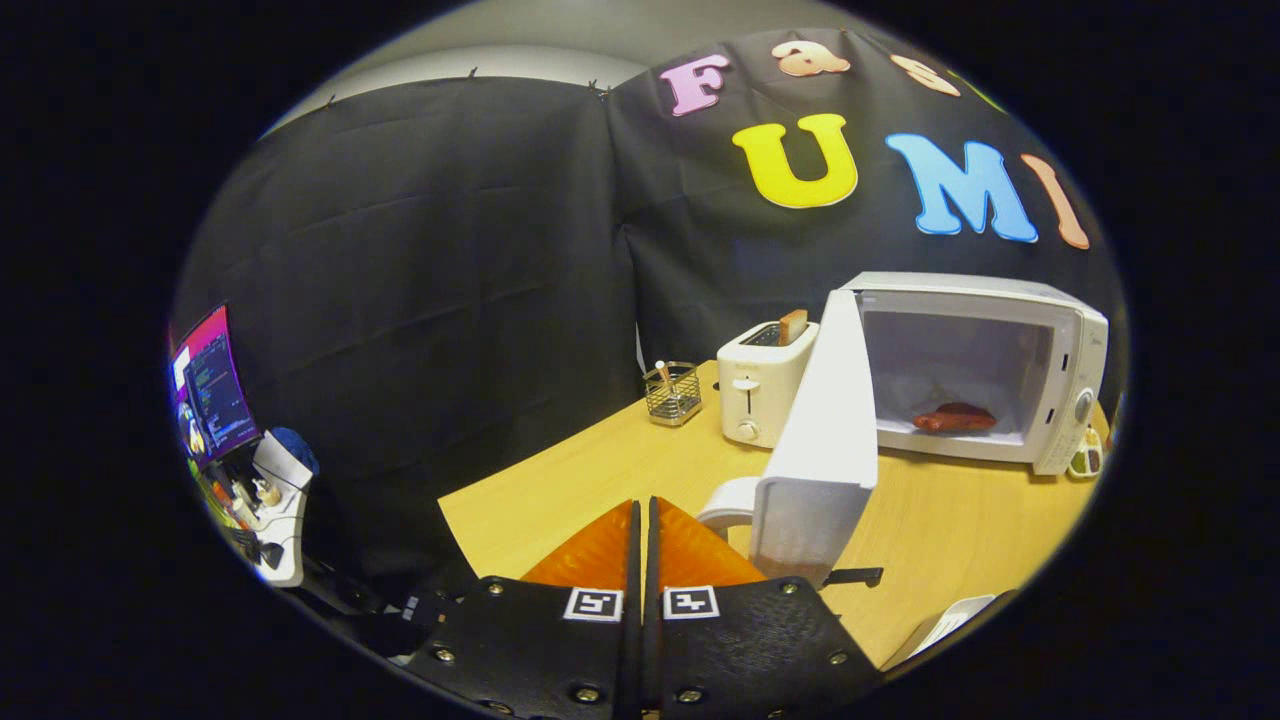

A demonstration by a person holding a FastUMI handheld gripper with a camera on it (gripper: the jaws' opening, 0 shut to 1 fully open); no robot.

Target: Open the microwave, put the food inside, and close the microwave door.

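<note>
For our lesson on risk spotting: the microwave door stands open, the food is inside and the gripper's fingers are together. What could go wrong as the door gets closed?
1. The gripper is shut on nothing, left of the open door; a push with narrow tips may slip off the panel.
2. The toaster stands close behind the door; a stray sweep could knock it.
3. A hard push might shift the microwave on the table.

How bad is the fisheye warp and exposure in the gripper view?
Gripper view: strong barrel warp, table edge and microwave door bow; even lighting, food inside the microwave readable; monitor near the rim slightly soft; gripper fingers shut, sharp.
</note>
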